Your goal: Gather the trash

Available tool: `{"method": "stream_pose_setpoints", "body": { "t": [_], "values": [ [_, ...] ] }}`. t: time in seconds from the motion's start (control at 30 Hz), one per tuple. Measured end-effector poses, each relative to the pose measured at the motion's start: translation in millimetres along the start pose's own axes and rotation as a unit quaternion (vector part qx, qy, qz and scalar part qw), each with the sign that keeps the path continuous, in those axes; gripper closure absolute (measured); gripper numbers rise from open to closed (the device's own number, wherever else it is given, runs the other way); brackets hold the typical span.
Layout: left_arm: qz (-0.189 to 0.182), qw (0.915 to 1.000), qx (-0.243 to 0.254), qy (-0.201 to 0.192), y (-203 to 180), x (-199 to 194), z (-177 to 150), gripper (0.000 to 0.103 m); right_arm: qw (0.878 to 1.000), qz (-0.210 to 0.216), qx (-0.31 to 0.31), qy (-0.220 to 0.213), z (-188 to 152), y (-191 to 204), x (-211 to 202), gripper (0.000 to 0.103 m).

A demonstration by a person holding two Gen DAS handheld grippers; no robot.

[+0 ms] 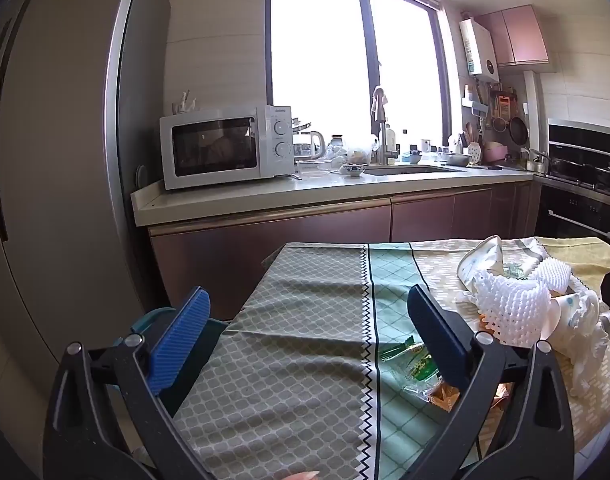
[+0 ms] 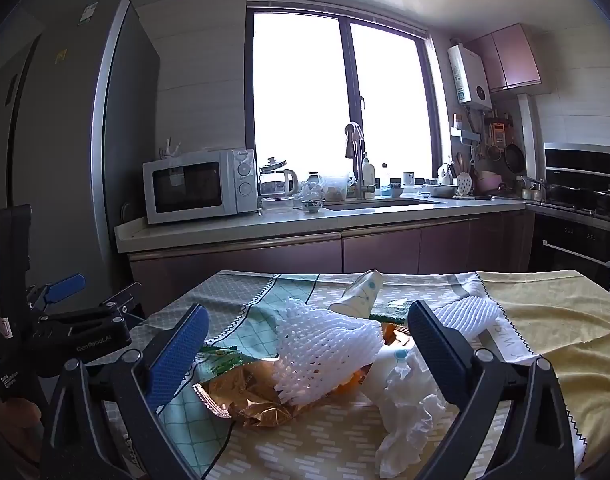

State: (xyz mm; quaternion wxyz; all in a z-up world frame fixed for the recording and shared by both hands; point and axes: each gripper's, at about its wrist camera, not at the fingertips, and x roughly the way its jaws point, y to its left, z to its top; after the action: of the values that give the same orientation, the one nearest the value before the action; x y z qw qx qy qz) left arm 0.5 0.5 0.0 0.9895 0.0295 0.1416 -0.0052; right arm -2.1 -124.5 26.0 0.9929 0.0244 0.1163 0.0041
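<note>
**Both tongs spread wide over a table strewn with trash**

The left gripper (image 1: 309,320) hangs with its blue-padded jaws spread wide and nothing between them, above the left part of the cloth-covered table (image 1: 305,380), whose patchwork cloth runs grey-green, mint and yellow. Its left jaw reaches past the table's left edge, over a teal bin (image 1: 153,320) only partly seen there.

The right gripper (image 2: 307,334) is likewise at full spread and grips nothing; it hovers over the trash heap in the middle of the table, nearer the front edge. In that heap lie a white foam fruit net (image 2: 325,352), a crumpled gold foil wrapper (image 2: 245,400) beneath it, a green printed plastic wrapper (image 2: 221,356) to its left, a wad of white tissue paper (image 2: 405,408) to its right, and a tipped white paper cup with dots (image 2: 361,292) toward the far edge. A second white foam net (image 2: 469,312) lies further right, beside the yellow cloth
</note>
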Motion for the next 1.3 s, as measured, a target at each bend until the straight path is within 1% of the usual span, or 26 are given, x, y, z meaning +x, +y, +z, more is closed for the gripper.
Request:
{"method": "stream_pose_setpoints", "body": {
  "t": [0.07,0.1,0.27,0.33,0.43,1.3],
  "values": [
    [-0.001,1.0000,0.001,0.001,-1,0,0,0.006,1.000,0.000,0.000,0.002,0,0,4,0.007],
    [-0.002,1.0000,0.003,0.001,-2,0,1,0.006,1.000,0.000,-0.002,-0.009,0,1,2,0.007],
    [-0.004,0.9999,0.008,-0.007,-5,-4,5,0.006,1.000,-0.001,-0.003,-0.012,0,2,-3,0.007],
    [-0.006,0.9999,0.002,-0.012,-1,-6,1,0.006,1.000,-0.001,-0.004,-0.013,-2,4,-5,0.007],
    [-0.003,0.9999,0.003,-0.013,-1,-8,2,0.006,1.000,-0.003,-0.004,-0.004,3,2,-1,0.007],
    [-0.005,0.9997,-0.001,-0.024,-3,-18,0,0.006,1.000,-0.003,-0.001,0.000,1,3,1,0.007]
  ]
}}
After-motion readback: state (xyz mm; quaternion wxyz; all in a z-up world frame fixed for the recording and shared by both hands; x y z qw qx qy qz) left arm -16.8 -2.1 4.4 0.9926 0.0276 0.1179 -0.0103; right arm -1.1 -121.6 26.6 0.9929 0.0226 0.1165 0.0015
